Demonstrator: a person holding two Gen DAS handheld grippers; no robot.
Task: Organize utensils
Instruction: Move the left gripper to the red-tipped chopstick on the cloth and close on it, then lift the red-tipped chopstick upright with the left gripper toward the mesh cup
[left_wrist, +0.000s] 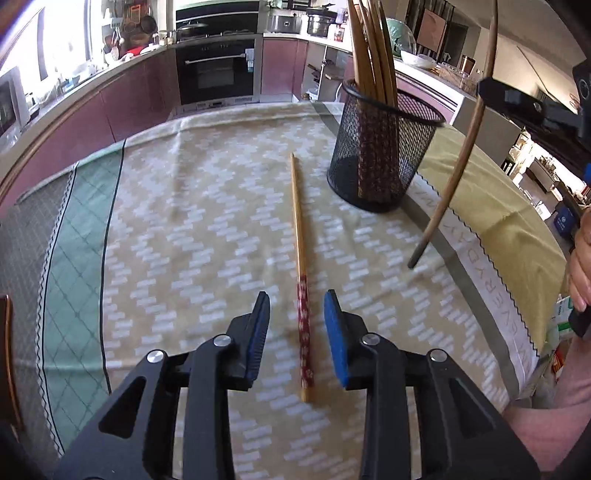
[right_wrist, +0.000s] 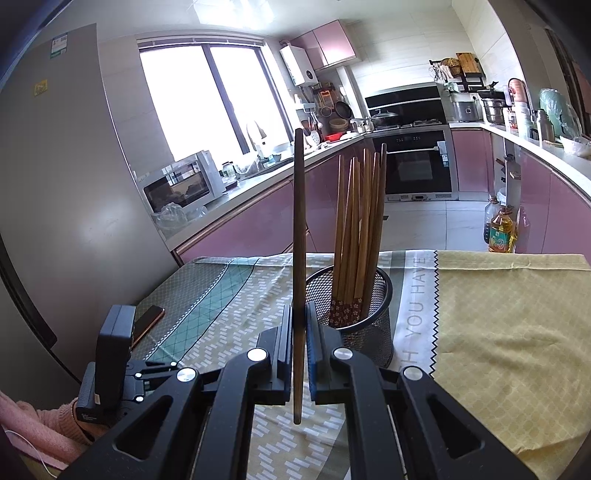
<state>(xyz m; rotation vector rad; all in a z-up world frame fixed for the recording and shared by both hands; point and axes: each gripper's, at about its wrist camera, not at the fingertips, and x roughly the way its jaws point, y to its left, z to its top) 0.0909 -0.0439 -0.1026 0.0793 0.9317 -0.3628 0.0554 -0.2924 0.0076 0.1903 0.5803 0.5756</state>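
Left claw (left_wrist: 296, 310) is angled down over the tabletop (left_wrist: 192, 221), spread astride a loose chopstick (left_wrist: 300, 258) lying untouched, while right claw (right_wrist: 298, 325) is pinched on an upright dark chopstick (right_wrist: 298, 221) beside the mesh holder (right_wrist: 369, 332).

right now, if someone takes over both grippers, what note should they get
Left gripper: open, pads either side of the red-patterned bamboo chopstick lying flat on the patterned tablecloth, not gripping.
Right gripper: shut on a dark brown wooden chopstick, held upright beside the black mesh cup.
Done: a bundle of chopsticks stands in the cup.
Left: drop the held one in, then pick up the flat one and add it.
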